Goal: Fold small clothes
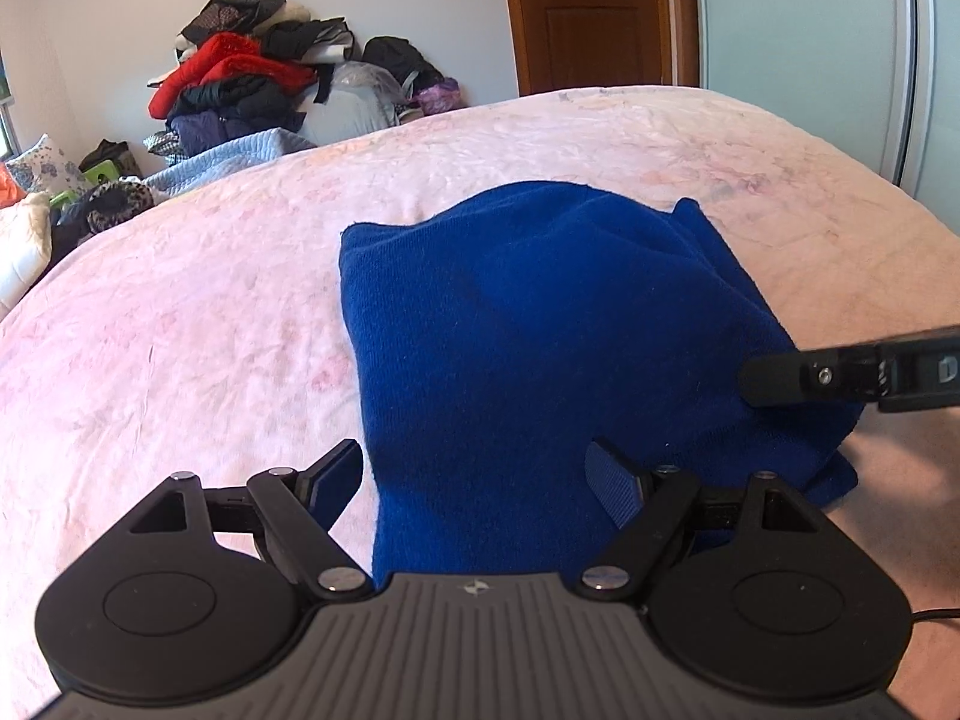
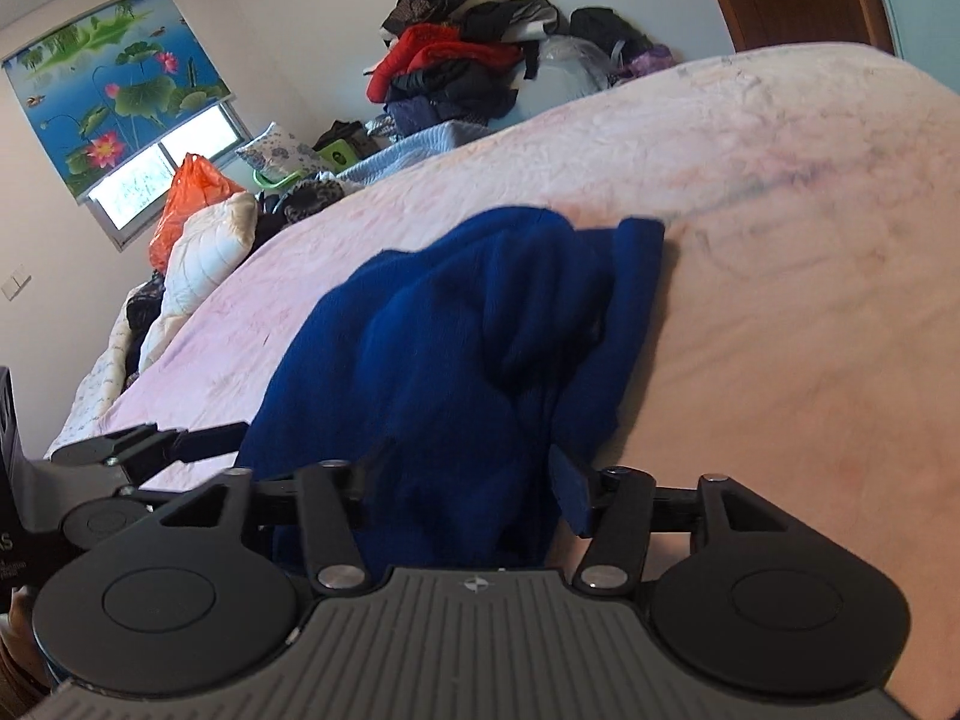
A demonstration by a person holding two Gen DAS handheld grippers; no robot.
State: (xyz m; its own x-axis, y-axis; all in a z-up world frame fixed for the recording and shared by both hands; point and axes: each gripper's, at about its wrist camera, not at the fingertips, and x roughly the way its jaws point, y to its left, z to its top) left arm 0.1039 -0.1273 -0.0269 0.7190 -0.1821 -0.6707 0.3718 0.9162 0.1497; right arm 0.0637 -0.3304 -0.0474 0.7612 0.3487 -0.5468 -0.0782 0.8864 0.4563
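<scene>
Blue knit garment (image 1: pixel 540 324) lies lengthwise ahead of both grippers on the bed (image 1: pixel 180 312).
Left gripper (image 1: pixel 474 480) gapes wide, empty, over its near edge; right gripper (image 2: pixel 462 480), part-open, straddles a fold unpinched, nearer the bunched side.

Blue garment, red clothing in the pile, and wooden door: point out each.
blue garment (image 1: pixel 540 312): left wrist view, middle of its top layer.
red clothing (image 1: pixel 231 66): left wrist view, centre of the red fabric.
wooden door (image 1: pixel 591 12): left wrist view, its panelled face.

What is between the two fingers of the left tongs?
The blue garment on the pink blanket. Its near end lies between the spread left tongs, seen in the left wrist view.
</scene>
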